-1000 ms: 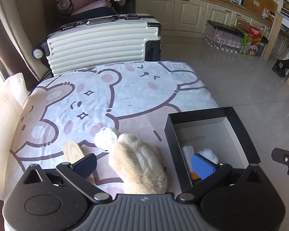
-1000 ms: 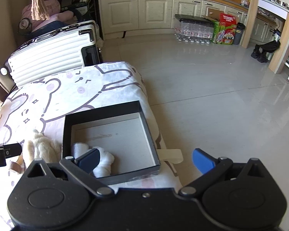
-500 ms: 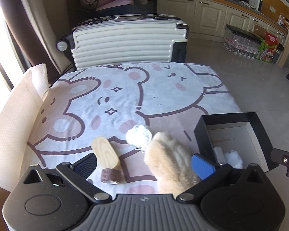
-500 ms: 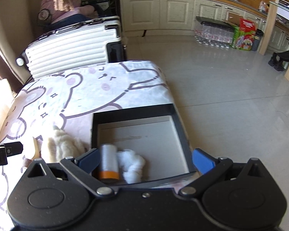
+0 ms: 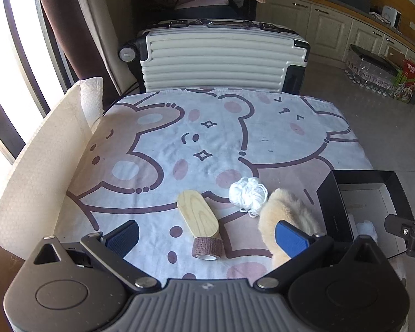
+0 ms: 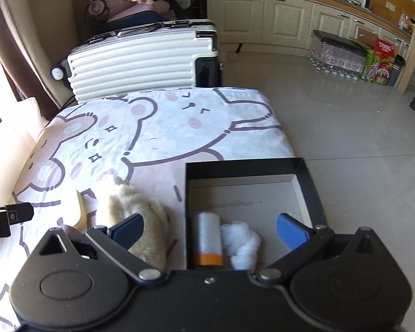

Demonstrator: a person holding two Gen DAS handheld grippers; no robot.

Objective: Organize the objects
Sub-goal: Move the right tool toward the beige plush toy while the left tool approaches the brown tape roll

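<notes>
A black box (image 6: 307, 177) sits at the bed's right edge; inside lie a translucent roll with an orange end (image 6: 207, 240) and a white cotton wad (image 6: 242, 244). The box also shows in the left wrist view (image 5: 332, 210). On the bear-print sheet lie a cream fluffy toy (image 5: 287, 215), a white yarn ball (image 5: 247, 193), a wooden oval piece (image 5: 197, 213) and a brown tape roll (image 5: 207, 247). My left gripper (image 5: 207, 235) is open above the tape roll and wooden piece. My right gripper (image 6: 210, 229) is open over the box's near end.
A white ribbed suitcase (image 5: 221, 58) stands behind the bed. A cream padded edge (image 5: 41, 166) borders the bed's left side, with curtains and a window beyond. Tiled floor (image 6: 359, 127) lies to the right, with kitchen cabinets and bottle packs at the back.
My left gripper has swung left, from the fluffy toy and box to the wooden piece and tape roll. My right gripper has moved left over the box; the roll came into view.
</notes>
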